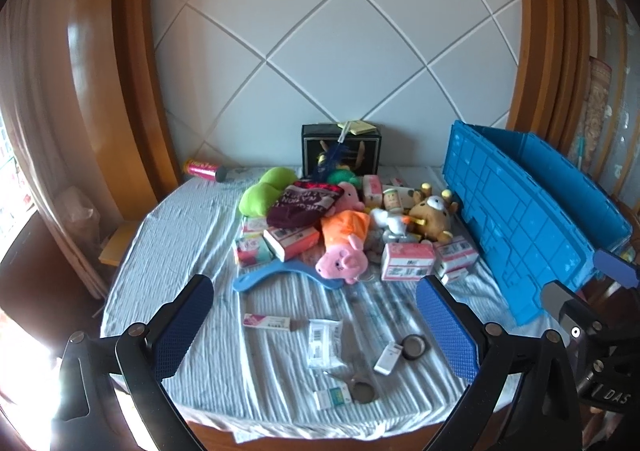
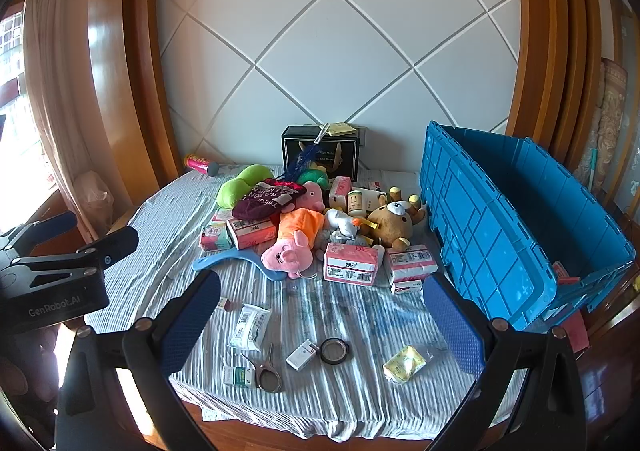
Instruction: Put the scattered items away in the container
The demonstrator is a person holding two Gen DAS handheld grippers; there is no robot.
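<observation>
Striped cloth (image 2: 360, 391) covers the cluttered table; both grippers (image 1: 316, 331) (image 2: 320, 327) gape wide, empty.

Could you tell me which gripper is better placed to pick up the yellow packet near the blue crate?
Right. The yellow packet lies just inside the open right gripper, beside the blue crate. The left gripper hovers farther left.

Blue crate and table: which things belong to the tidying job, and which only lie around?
For the job:
- blue crate
- pink pig plush
- brown bear plush
- scissors
- pink boxes

Probably just lying about:
- black box by the wall
- striped cloth
</observation>
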